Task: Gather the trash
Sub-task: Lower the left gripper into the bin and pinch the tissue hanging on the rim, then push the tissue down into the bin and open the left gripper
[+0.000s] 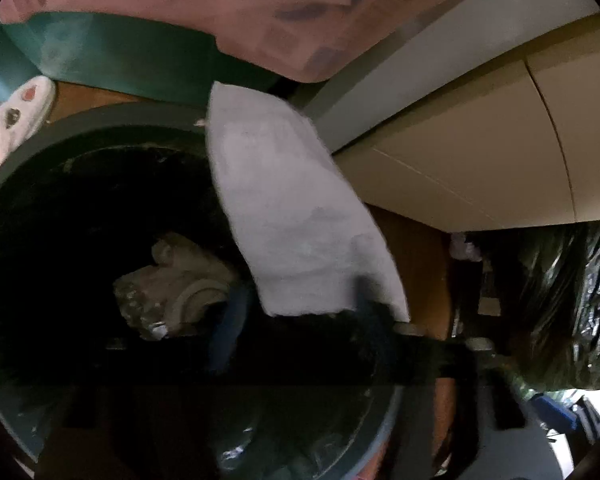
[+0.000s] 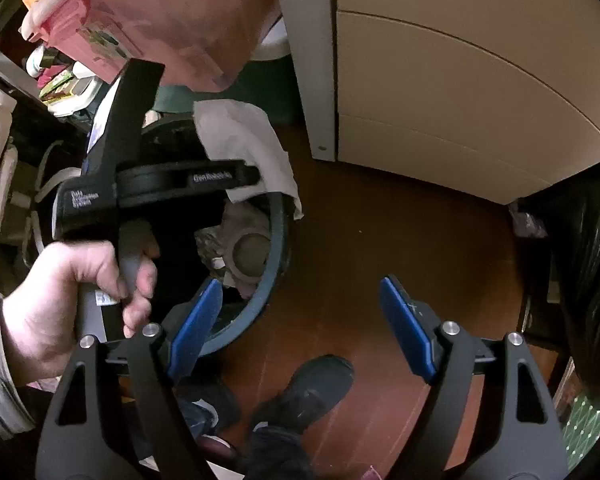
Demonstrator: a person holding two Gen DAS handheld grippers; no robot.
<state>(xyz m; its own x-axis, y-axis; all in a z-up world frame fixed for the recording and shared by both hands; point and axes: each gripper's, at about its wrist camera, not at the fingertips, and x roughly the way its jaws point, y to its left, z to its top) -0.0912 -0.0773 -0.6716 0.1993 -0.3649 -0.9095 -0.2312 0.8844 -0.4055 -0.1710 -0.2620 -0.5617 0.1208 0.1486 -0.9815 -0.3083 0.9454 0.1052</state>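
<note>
the white paper towel [image 1: 300,216] hangs over the open mouth of the round trash bin [image 1: 28,168], one end draped past the bin's far rim and the other end caught at the left claw [image 1: 316,320]. in the left wrist view the claw's dark fingers are blurred and mostly in shadow; they sit close together with the towel's lower edge pinched between them, directly above the bin's opening. in the right wrist view the same towel [image 2: 248,148] shows behind the black body of the left tool, which the person's left hand [image 2: 72,292] grips by the handle over the bin [image 2: 276,248].

inside the bin lie crumpled paper and a scrap of foil [image 1: 176,280], low down in the dark.

the right claw [image 2: 304,328] stands wide open with nothing between its blue pads [image 2: 404,320]; one pad hovers over the bin's near rim, the other over the brown wooden floor [image 2: 380,232] beside the bin.

beyond the bin's far side sits a pink bag [image 2: 172,12] over a green container [image 1: 112,56]. to the bin's right side stands a cream cabinet [image 2: 452,92], and further that way a black plastic bag [image 1: 560,312]. on the floor near the bin's near side are the person's dark shoes [image 2: 312,392]. left of the bin, a white slipper [image 1: 16,120] lies on the floor.
</note>
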